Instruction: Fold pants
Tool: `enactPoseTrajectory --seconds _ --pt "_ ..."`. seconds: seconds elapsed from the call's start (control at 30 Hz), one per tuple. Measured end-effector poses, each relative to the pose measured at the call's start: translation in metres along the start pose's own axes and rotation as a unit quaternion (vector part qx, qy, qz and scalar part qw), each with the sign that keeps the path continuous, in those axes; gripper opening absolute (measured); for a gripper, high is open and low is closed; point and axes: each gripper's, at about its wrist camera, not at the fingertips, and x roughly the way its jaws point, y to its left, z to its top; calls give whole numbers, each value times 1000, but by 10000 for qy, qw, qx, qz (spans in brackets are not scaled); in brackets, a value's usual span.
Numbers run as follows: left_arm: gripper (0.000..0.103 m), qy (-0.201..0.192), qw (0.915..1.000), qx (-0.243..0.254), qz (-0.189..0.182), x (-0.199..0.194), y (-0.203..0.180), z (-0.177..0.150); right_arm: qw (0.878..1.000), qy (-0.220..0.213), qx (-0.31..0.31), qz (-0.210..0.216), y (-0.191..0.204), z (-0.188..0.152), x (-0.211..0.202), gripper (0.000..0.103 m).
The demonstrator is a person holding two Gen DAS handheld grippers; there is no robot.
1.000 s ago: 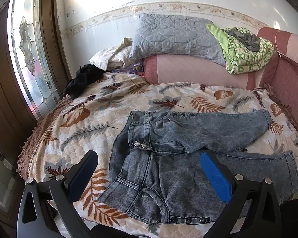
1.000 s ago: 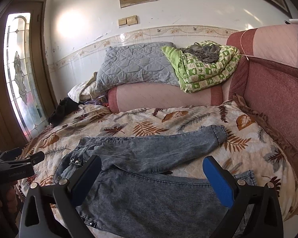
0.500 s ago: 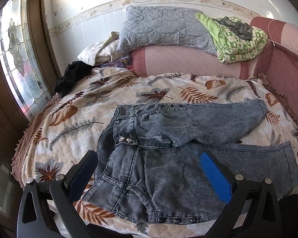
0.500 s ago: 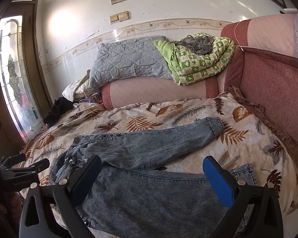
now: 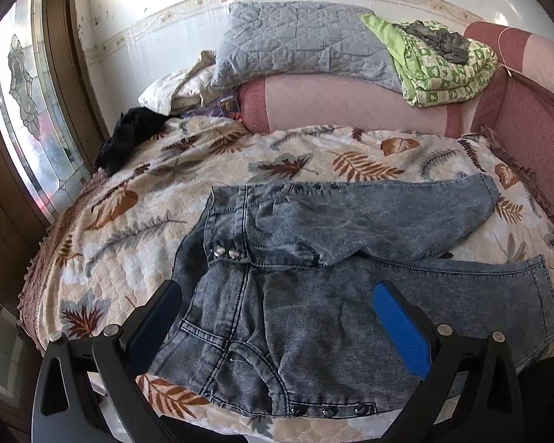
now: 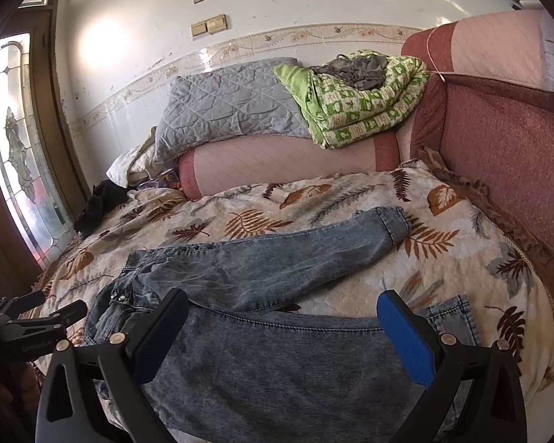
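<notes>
Grey-blue acid-wash jeans (image 5: 314, 295) lie spread on a leaf-patterned bedspread (image 5: 136, 229), waist to the left, both legs running right. The far leg (image 5: 387, 217) angles away from the near leg (image 5: 480, 288). My left gripper (image 5: 277, 302) is open and empty, hovering above the waist and seat of the jeans. In the right wrist view the jeans (image 6: 277, 361) fill the foreground. My right gripper (image 6: 282, 321) is open and empty above the near leg. The near leg's cuff (image 6: 458, 310) shows just right of the blue pad. The left gripper's body (image 6: 37, 321) shows at the left edge.
A pink bolster (image 5: 351, 103) lines the back, with a grey quilted pillow (image 5: 295, 44) and a folded green blanket (image 5: 443, 62) on it. A black garment (image 5: 125, 140) lies at the back left. A red padded side wall (image 6: 506, 140) stands right, a stained-glass door (image 5: 22, 110) left.
Both grippers have moved a little forward and down over the jeans, which now sit lower and larger in both views. The jeans have not moved. Both grippers stay open.
</notes>
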Motion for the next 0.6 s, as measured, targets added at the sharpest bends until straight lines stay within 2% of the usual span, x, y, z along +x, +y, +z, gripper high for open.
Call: enactPoseTrajectory --seconds 0.13,0.27,0.37,0.4,0.47,0.6 --pt "103 353 9988 -175 -299 9 4 -16 9999 80 98 -76 -8 -2 7 103" --pt "103 709 9947 -399 -633 6 0 -52 9994 82 199 -252 -20 -4 7 103" --pt "103 586 9950 -360 -726 -12 -9 -78 9989 74 322 -329 -30 -5 6 103" --pt "103 571 9941 -312 -868 -19 -13 -86 9987 66 351 -352 -34 -4 5 103" --pt "103 555 9933 -307 -966 -27 -14 -89 9985 40 359 -416 -37 -4 2 103" --pt "103 357 9951 -322 -868 -48 -12 -90 9979 -5 410 -503 -46 -3 -4 103"
